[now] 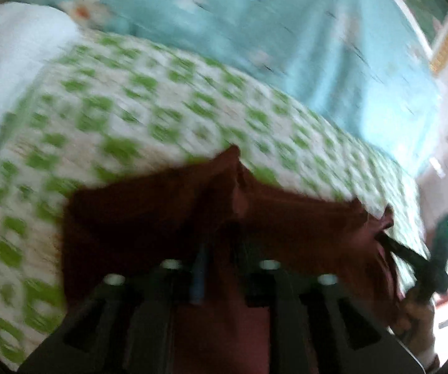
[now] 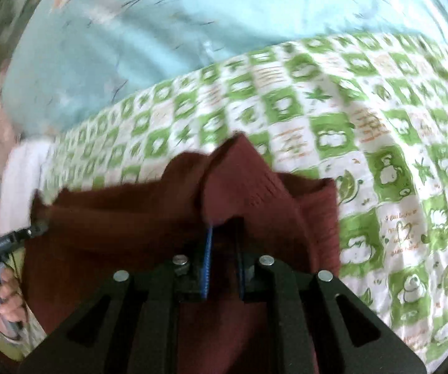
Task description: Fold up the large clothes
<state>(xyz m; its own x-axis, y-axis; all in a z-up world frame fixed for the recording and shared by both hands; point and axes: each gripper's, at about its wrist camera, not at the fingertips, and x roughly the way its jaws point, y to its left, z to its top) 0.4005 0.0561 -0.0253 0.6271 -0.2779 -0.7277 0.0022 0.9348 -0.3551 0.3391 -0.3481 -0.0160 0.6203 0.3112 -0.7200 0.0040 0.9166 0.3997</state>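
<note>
A dark red knitted garment (image 1: 149, 212) hangs between both grippers above the bed. My left gripper (image 1: 221, 233) is shut on its top edge, and the cloth drapes over the fingers. My right gripper (image 2: 224, 227) is shut on the other part of the same garment (image 2: 105, 237), with a fold sticking up past the fingertips. In the left wrist view the right gripper (image 1: 392, 243) shows at the right edge, clamped on the cloth. In the right wrist view the left gripper (image 2: 33, 230) shows at the left edge, held by a hand.
A green and white checked bedspread (image 2: 364, 131) covers the bed below the garment. A light blue flowered blanket (image 2: 192, 25) lies beyond it. A white pillow (image 1: 15, 50) sits at the far left. The left wrist view is motion-blurred.
</note>
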